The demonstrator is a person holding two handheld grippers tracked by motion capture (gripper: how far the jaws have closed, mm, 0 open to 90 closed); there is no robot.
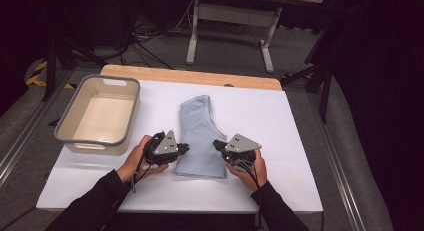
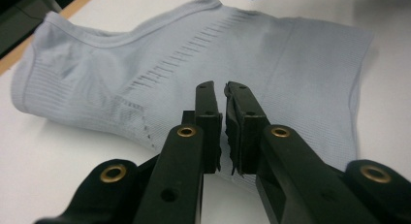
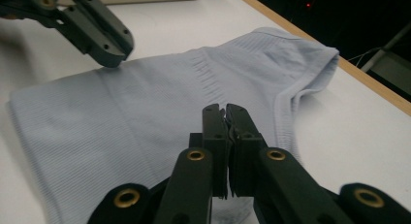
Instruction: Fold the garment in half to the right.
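Bright, evenly lit table, dark surroundings, soft shadows, slight blur.

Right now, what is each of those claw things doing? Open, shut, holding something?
Left gripper: shut, pinching the near edge of the light blue top.
Right gripper: shut, pinching the same top's edge.

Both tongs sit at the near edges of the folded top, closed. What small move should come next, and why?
Probably lift both tongs together a little and carry the near hem toward the far end to fold the top. The left tongs and right tongs are closed at its opposite side edges near the hem, apparently pinching fabric. It lies flat on the white sheet, and the bin stands open at the left.
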